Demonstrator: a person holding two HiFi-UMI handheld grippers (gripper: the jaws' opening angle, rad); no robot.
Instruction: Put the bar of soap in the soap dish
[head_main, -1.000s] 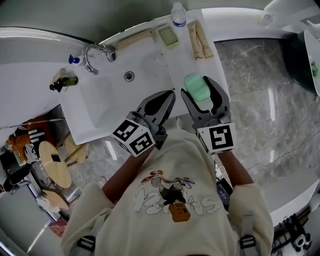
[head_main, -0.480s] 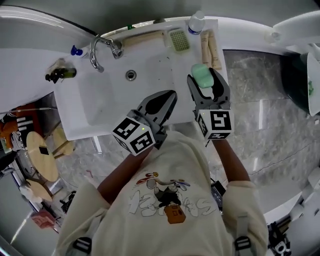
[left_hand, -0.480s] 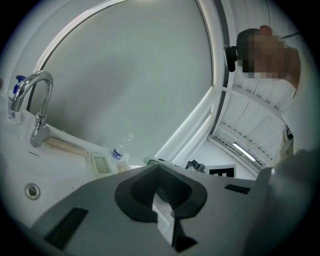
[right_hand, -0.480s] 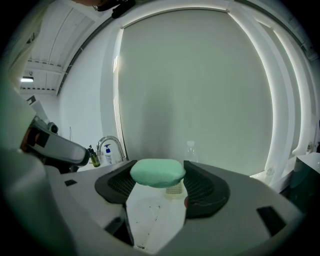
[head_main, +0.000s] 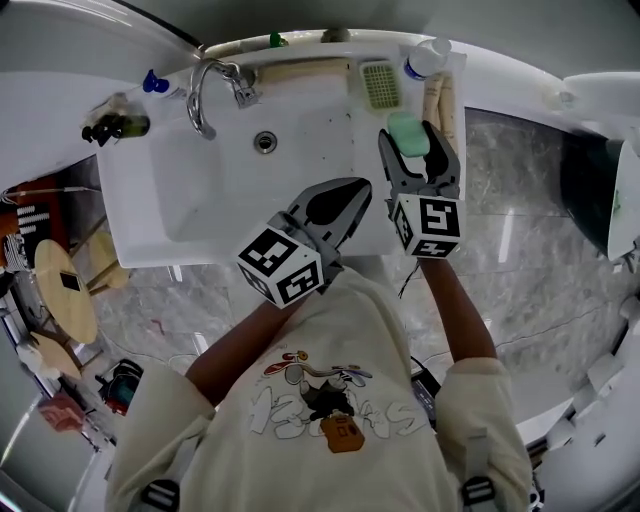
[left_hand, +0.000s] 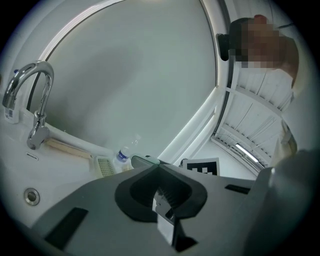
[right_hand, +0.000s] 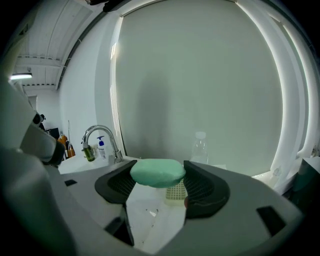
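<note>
A pale green bar of soap (head_main: 408, 132) (right_hand: 158, 172) is clamped between the jaws of my right gripper (head_main: 411, 140) (right_hand: 159, 176), held over the right rim of the white sink (head_main: 170, 215). The pale green slotted soap dish (head_main: 380, 85) (right_hand: 175, 191) (left_hand: 104, 166) lies on the back ledge, just beyond and slightly left of the soap. My left gripper (head_main: 335, 205) (left_hand: 159, 186) hovers over the sink's front right part, jaws together and holding nothing.
A chrome faucet (head_main: 212, 82) stands at the back of the basin above the drain (head_main: 265, 142). A clear water bottle (head_main: 428, 57) and two beige tubes (head_main: 440, 103) lie right of the dish. Soap dispensers (head_main: 115, 125) sit on the left counter.
My right gripper has carried the soap toward the back ledge, closer to the dish. The left gripper has stayed over the basin's front.
</note>
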